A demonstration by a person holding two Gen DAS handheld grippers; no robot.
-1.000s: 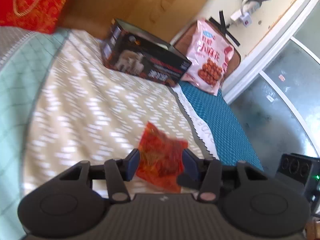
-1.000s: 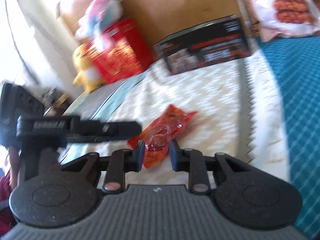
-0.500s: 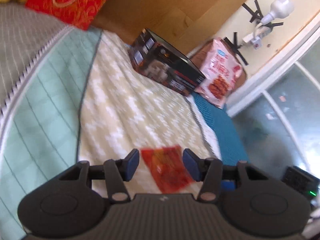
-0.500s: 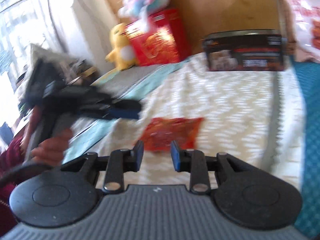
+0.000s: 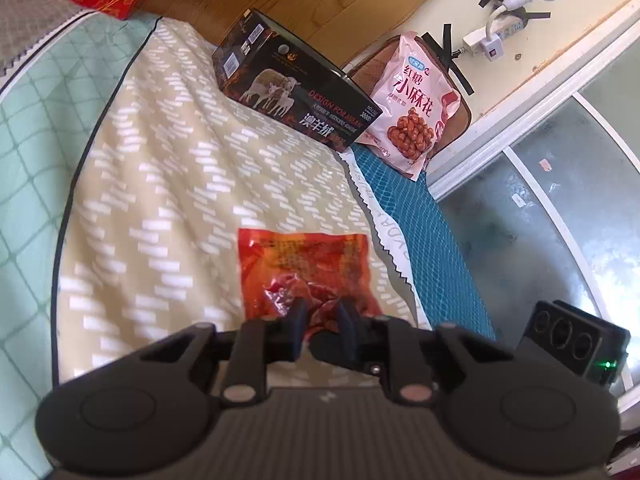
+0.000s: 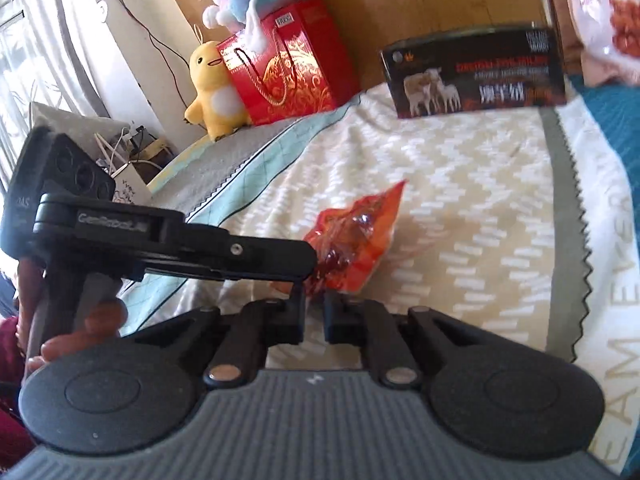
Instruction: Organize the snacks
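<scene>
A red snack packet (image 5: 304,264) lies on the beige patterned blanket (image 5: 160,180) of a bed. My left gripper (image 5: 322,314) is closing its jaws on the packet's near end, and the pads pinch the crinkled film. In the right wrist view the same packet (image 6: 360,236) is tilted up, with the left gripper (image 6: 310,264) reaching in from the left onto it. My right gripper (image 6: 316,312) is closing its jaws too, and the packet's lower edge dips between its pads.
A black box with sheep on it (image 5: 296,88) stands at the head of the bed, and a pink snack bag (image 5: 412,100) leans beside it. A red gift bag (image 6: 288,64) and a yellow plush duck (image 6: 212,88) sit far left. A hand (image 6: 80,332) holds the left gripper.
Both grippers' jaws have gone from wide apart to pinched on the red packet. The left gripper dipped toward the blanket, and the packet turned and now tilts up.
</scene>
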